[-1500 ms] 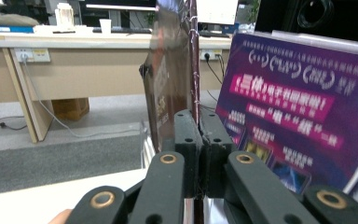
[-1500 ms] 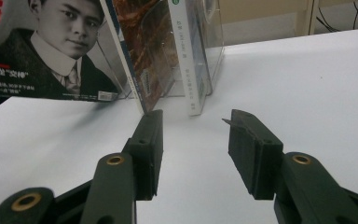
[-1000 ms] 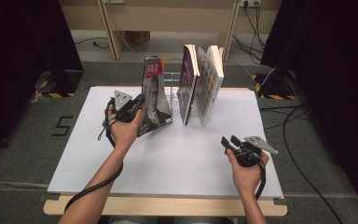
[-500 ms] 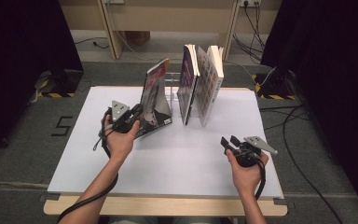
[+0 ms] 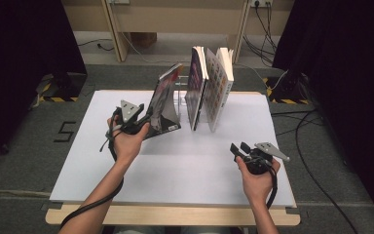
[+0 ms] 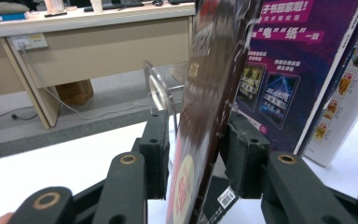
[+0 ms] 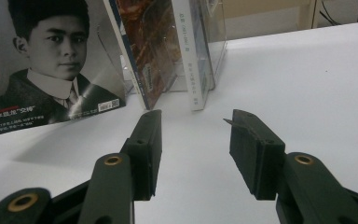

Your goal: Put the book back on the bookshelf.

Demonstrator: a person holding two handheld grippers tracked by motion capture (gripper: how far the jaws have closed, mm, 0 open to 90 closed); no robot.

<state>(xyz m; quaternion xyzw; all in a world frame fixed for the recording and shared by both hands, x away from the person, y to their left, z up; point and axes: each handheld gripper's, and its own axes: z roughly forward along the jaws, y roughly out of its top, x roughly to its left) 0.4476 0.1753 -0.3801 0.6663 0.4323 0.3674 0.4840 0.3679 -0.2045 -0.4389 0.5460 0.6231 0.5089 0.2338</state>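
Observation:
A dark-covered book [image 5: 164,103] leans on the white table [image 5: 185,165], its top tipped toward a clear stand [image 5: 179,96] that holds two upright books [image 5: 196,87] [image 5: 219,87]. My left gripper [image 5: 146,122] is at the leaning book's lower left edge. Its jaws have just been opening. In the left gripper view the book [image 6: 205,107] stands edge-on between the parted pads of the left gripper [image 6: 198,158], with a small gap at the left pad. My right gripper [image 5: 238,147] rests near the table's front right. In its own view the right gripper [image 7: 193,140] is open and holds nothing.
The stand's clear plate [image 6: 161,88] and a purple book [image 6: 284,70] lie just beyond the left jaws. From the right gripper I see the leaning book's portrait cover [image 7: 46,60] and the stand [image 7: 209,42]. Wooden desk legs and cables stand behind the table.
The leaning book has turned from face-on to tilted against the stand. The left hand has drawn slightly left and back, and its jaws have spread. The right hand is still.

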